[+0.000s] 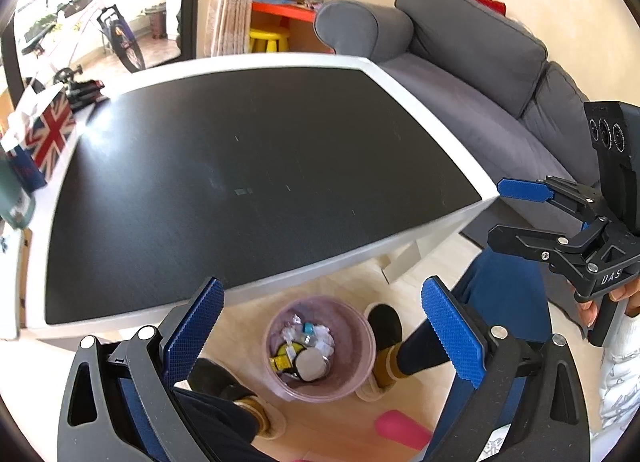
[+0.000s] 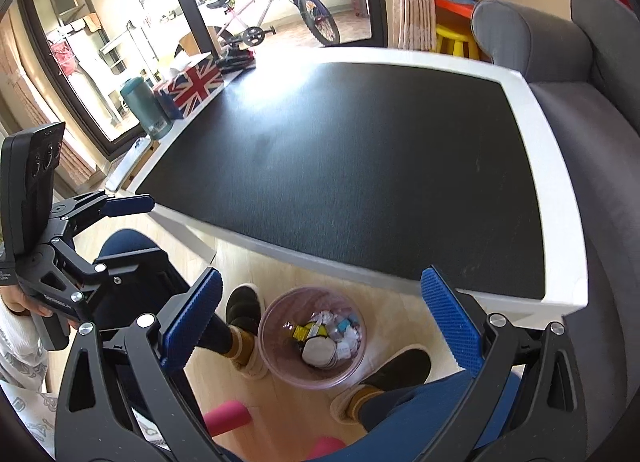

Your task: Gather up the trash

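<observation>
Trash bin (image 1: 320, 346) on wooden floor (image 1: 340, 290)

Bin (image 1: 320, 346) top open betw. feet; table edge (image 1: 304, 282) just beside.

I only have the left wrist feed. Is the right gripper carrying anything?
Observer: No. The right gripper is open and empty above the bin.
Operator: Anything left on the table's far-left corner? It's cut off for me.
Observer: A green flask stands beside the flag-print box.
Operator: Both feet clear of the bin?
Observer: One slipper touches the rim; the other sits just apart.
</observation>
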Demonstrator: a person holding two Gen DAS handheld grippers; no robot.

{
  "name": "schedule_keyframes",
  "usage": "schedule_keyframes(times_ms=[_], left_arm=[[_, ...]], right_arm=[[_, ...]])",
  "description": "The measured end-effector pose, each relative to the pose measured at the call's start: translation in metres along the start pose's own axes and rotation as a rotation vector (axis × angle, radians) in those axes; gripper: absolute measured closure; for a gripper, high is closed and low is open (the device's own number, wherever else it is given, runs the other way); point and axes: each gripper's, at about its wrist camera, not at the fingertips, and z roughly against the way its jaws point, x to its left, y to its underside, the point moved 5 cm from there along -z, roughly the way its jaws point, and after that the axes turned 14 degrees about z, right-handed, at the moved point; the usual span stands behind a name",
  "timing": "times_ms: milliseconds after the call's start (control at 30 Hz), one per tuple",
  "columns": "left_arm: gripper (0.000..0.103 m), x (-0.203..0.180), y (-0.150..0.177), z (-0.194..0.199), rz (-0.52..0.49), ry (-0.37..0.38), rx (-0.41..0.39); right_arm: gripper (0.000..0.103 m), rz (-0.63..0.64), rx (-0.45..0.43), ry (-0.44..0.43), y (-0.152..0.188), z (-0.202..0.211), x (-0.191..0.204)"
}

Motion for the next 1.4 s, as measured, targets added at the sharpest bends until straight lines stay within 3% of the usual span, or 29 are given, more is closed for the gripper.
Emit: schedule_keyframes(times_ms=[567,900,1400], left_arm=[[0.008,0.024,-0.076,0.037,-0.003,-0.059,-0.161],[0.007,0.025,-0.098,0.034,-0.03,-0.072,-0.186],[0.006,0.022,-0.111,0.018,-0.032,-0.047,-0.149]], right_arm=[[0.005,0.047,-0.087,0.077,-0.082,0.017,-0.029],[0.005,0.054,-0.107,0.086,-0.102,0.019,-0.038],[0.005,0.053,-0.113,0.079,-0.11,0.015,-0.043]])
